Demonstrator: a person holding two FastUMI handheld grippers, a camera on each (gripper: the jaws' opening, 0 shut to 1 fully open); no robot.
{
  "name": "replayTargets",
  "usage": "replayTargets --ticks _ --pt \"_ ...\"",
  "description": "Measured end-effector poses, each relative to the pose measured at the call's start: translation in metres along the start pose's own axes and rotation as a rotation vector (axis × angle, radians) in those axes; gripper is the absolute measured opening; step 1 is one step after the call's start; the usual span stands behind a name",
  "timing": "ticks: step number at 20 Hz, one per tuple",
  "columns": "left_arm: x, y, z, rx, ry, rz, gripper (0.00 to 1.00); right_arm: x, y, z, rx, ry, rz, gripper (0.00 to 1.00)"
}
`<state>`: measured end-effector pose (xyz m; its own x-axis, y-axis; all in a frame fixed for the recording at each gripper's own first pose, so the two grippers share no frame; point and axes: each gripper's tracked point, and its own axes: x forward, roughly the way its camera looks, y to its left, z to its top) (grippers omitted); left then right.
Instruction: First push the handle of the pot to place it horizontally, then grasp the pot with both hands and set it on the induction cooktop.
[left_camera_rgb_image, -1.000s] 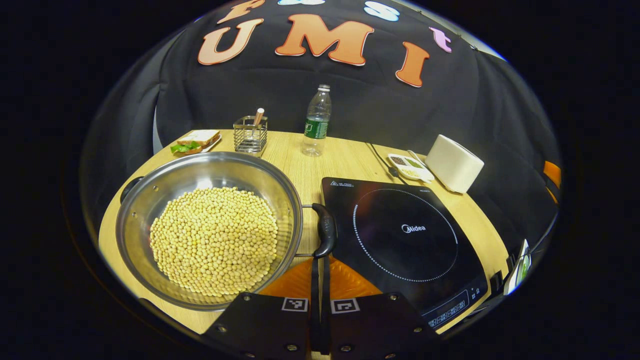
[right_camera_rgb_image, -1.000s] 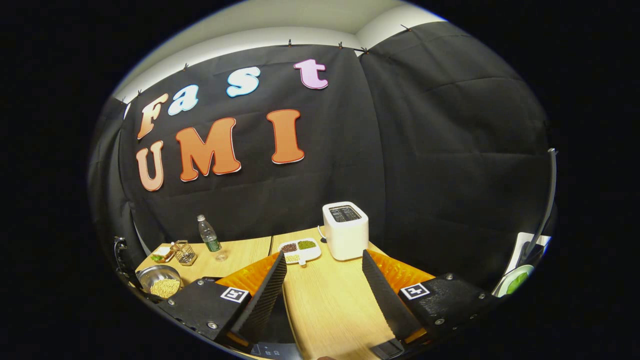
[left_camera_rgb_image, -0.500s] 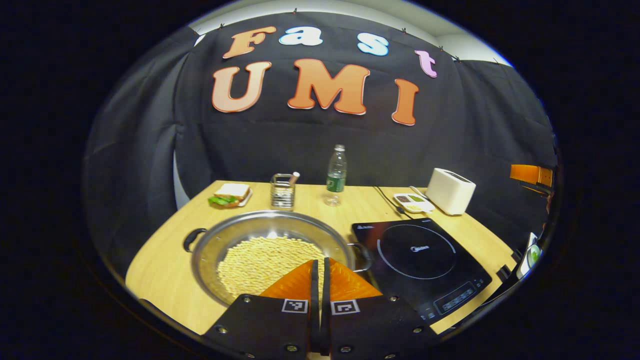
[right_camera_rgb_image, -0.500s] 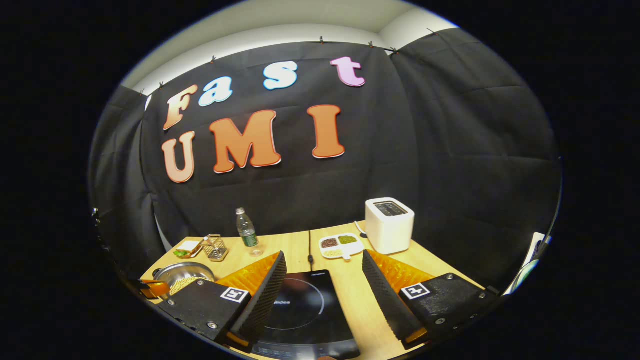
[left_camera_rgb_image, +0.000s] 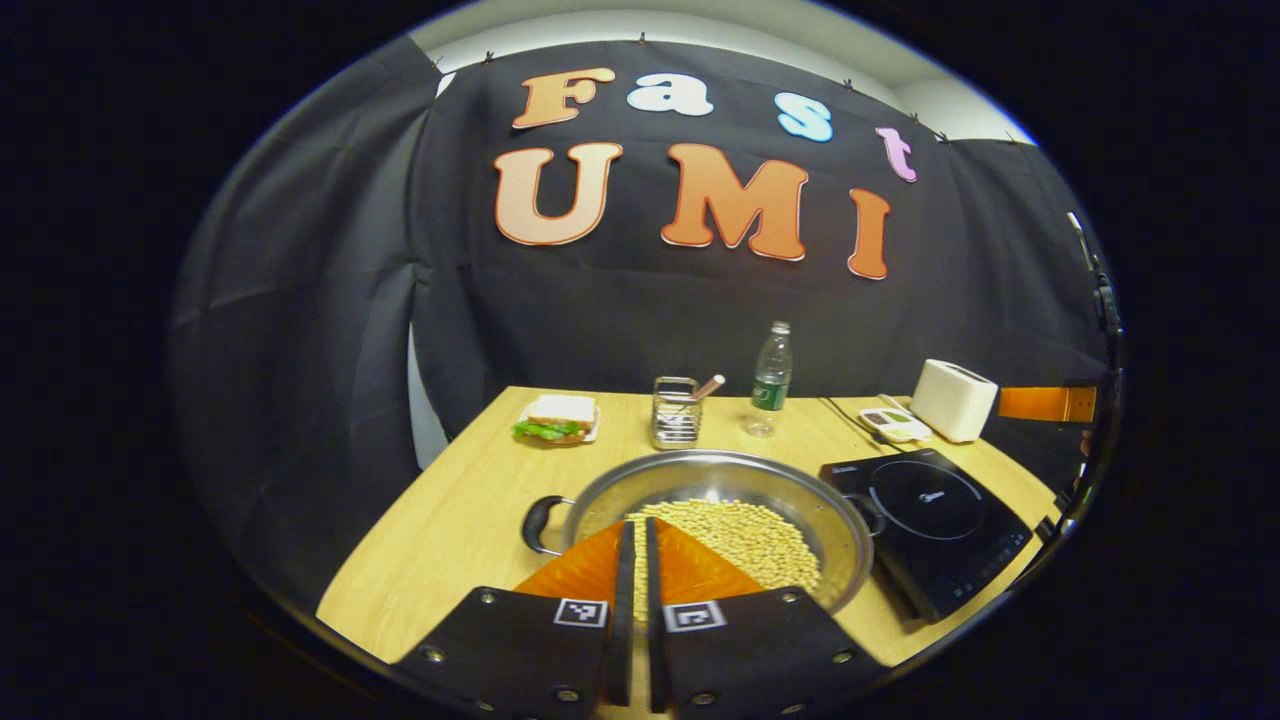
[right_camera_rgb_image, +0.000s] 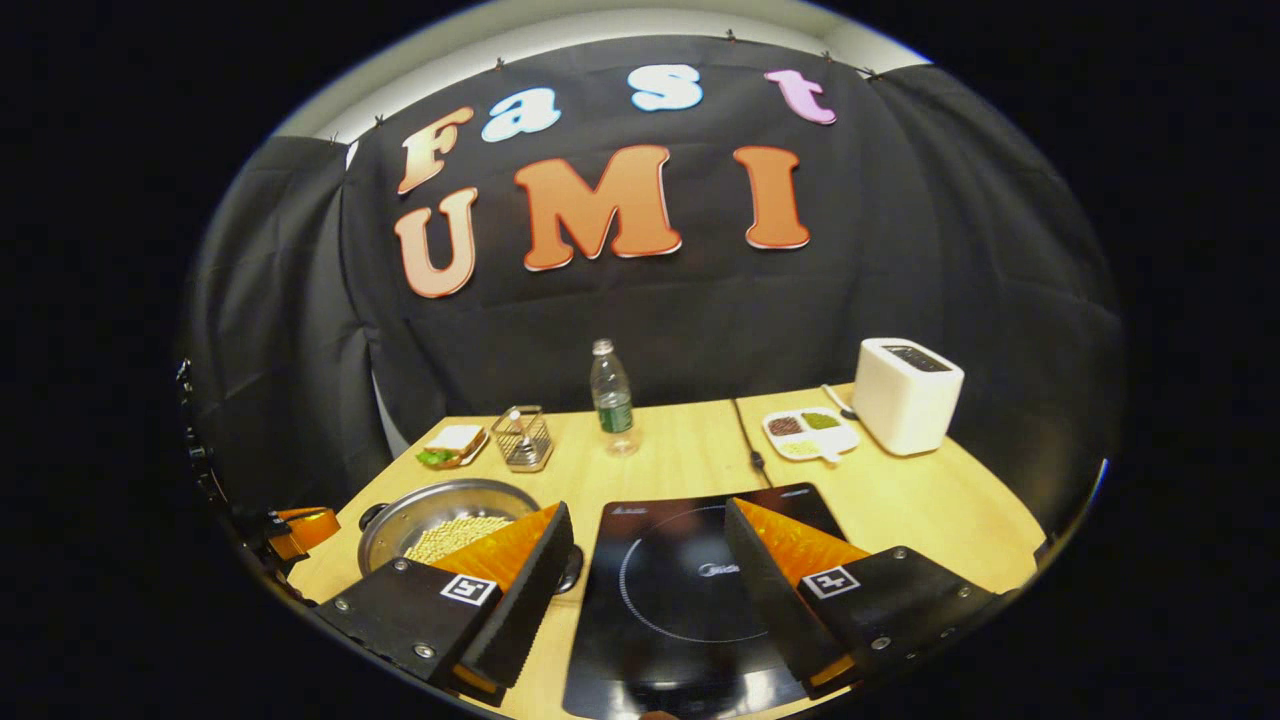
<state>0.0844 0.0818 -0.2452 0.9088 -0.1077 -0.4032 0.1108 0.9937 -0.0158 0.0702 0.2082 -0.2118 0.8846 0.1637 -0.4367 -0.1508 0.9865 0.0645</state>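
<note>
A steel pot (left_camera_rgb_image: 700, 472) full of yellow beans (left_camera_rgb_image: 745, 535) sits on the wooden table, with one black handle (left_camera_rgb_image: 537, 522) to its left and the other (left_camera_rgb_image: 868, 512) on the cooktop side. The black induction cooktop (left_camera_rgb_image: 935, 515) lies just right of it. My left gripper (left_camera_rgb_image: 632, 530) is shut on nothing and hovers over the pot's near rim. In the right gripper view, my right gripper (right_camera_rgb_image: 648, 515) stands open above the cooktop (right_camera_rgb_image: 680, 590). The pot (right_camera_rgb_image: 440, 498) is to the left, partly hidden behind the left finger.
Along the back of the table stand a sandwich plate (left_camera_rgb_image: 555, 415), a wire holder (left_camera_rgb_image: 675, 425), a water bottle (left_camera_rgb_image: 768, 380), a divided dish (right_camera_rgb_image: 808, 433) and a white toaster (right_camera_rgb_image: 905, 395). A black cable (right_camera_rgb_image: 745, 440) runs to the cooktop. The table (left_camera_rgb_image: 460, 500) has open wood left of the pot.
My left gripper, still shut, has drawn back and up from the pot's right handle and swung left. The right gripper view has turned toward the cooktop, which now lies between its open fingers.
</note>
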Motion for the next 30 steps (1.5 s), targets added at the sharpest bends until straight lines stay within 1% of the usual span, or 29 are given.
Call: replayTargets --ticks 1,3,5,6,10,13,15,17,20,22,23,24,25,26,27,28,29,30 --pt "0.003 0.010 0.000 -0.006 0.000 0.005 0.24 0.009 0.013 -0.010 -0.007 0.029 0.007 0.95" --pt "0.008 0.020 -0.001 -0.022 -0.001 -0.003 0.33 0.025 0.035 -0.027 -0.041 0.073 0.005 0.96" --pt "0.018 0.031 -0.007 -0.031 0.010 -0.018 0.82 0.038 0.050 -0.039 -0.062 0.104 -0.005 0.96" --pt "0.023 0.036 -0.011 -0.037 0.023 -0.021 0.86 0.045 0.055 -0.046 -0.061 0.125 -0.013 0.96" --pt "0.050 0.054 -0.029 -0.039 0.092 -0.038 0.85 0.073 0.061 -0.071 -0.064 0.196 -0.064 0.96" --pt "0.066 0.049 -0.042 -0.038 0.140 -0.073 0.85 0.088 0.062 -0.084 -0.083 0.241 -0.088 0.96" --pt "0.076 0.054 -0.048 -0.028 0.164 -0.068 0.85 0.096 0.062 -0.095 -0.087 0.278 -0.100 0.96" --pt "0.086 0.056 -0.052 -0.021 0.179 -0.065 0.85 0.102 0.063 -0.105 -0.095 0.307 -0.103 0.96" --pt "0.094 0.047 -0.062 -0.015 0.218 -0.104 0.85 0.105 0.069 -0.114 -0.094 0.343 -0.084 0.96" --pt "0.100 0.049 -0.064 -0.012 0.229 -0.098 0.86 0.106 0.074 -0.123 -0.083 0.378 -0.063 0.96" --pt "0.103 0.050 -0.064 -0.009 0.232 -0.095 0.86 0.107 0.073 -0.121 -0.095 0.368 -0.075 0.96" --pt "0.104 0.047 -0.066 -0.012 0.239 -0.105 0.84 0.111 0.072 -0.122 -0.100 0.366 -0.075 0.94" --pt "0.101 0.055 -0.070 0.006 0.257 -0.063 0.84 0.110 0.070 -0.122 -0.114 0.365 -0.092 0.89" --pt "0.105 0.057 -0.070 -0.017 0.263 -0.058 0.77 0.114 0.066 -0.123 -0.123 0.365 -0.110 0.76" --pt "0.106 0.057 -0.078 -0.041 0.268 -0.060 0.55 0.113 0.066 -0.121 -0.119 0.361 -0.111 0.73" --pt "0.100 0.056 -0.074 -0.055 0.277 -0.049 0.54 0.114 0.067 -0.122 -0.117 0.365 -0.103 0.60" --pt "0.096 0.055 -0.071 -0.054 0.278 -0.031 0.52 0.116 0.067 -0.120 -0.097 0.358 -0.097 0.62" --pt "0.095 0.057 -0.068 -0.047 0.263 -0.014 0.51 0.116 0.068 -0.119 -0.079 0.376 -0.090 0.57"
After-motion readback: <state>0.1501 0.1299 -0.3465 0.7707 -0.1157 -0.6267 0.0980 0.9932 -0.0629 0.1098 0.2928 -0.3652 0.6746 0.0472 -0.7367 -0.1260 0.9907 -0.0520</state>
